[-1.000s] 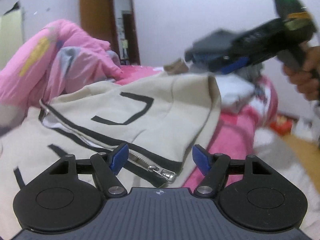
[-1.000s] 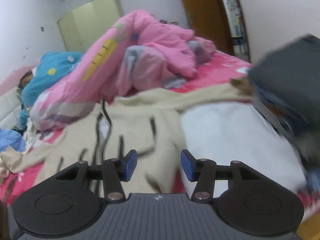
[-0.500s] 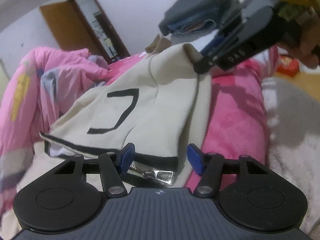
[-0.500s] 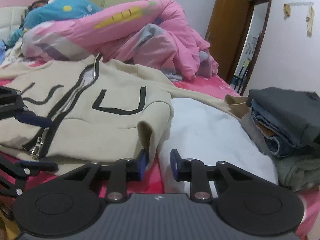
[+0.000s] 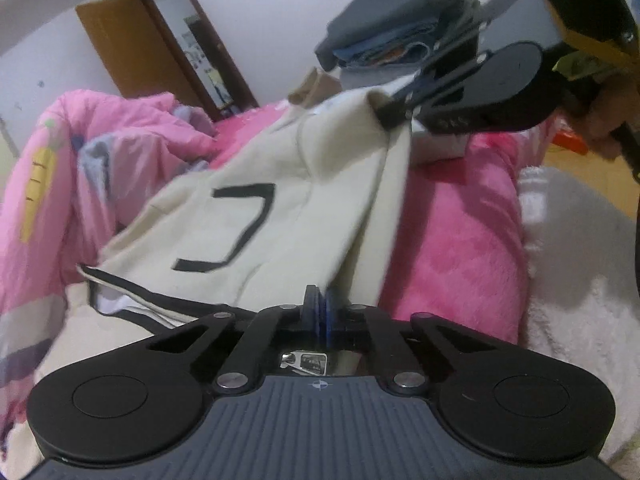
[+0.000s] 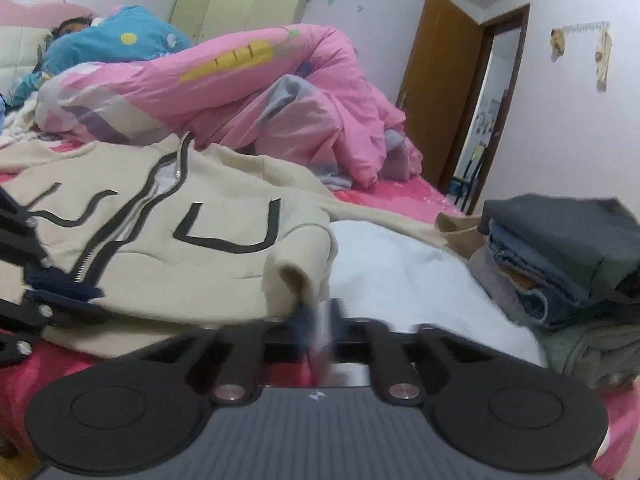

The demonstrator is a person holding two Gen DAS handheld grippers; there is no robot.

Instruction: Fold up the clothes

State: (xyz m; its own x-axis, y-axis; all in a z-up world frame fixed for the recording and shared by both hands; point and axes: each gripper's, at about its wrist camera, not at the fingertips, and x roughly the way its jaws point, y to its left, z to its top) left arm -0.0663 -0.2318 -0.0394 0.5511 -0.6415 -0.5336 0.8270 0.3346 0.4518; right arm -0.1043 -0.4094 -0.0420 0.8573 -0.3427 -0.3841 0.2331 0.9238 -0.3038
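A cream zip-up jacket (image 5: 280, 216) with black trim and black line marks lies on the pink bed; it also shows in the right wrist view (image 6: 192, 248). My left gripper (image 5: 318, 312) is shut on the jacket's bottom hem near the zipper end. My right gripper (image 6: 318, 320) is shut on the jacket's hem corner; it also shows in the left wrist view (image 5: 394, 114), pinching that far corner. The hem edge is lifted and stretched between the two grippers.
A stack of folded dark clothes and jeans (image 6: 560, 256) sits at the right on the bed. A white fluffy blanket (image 6: 400, 264) lies under the jacket's corner. A bunched pink quilt (image 6: 260, 92) lies behind. A person in blue (image 6: 108, 40) lies at the far left.
Both grippers went from open to shut on the jacket's hem. The right gripper came down to the corner, and the hem now rises taut between them.
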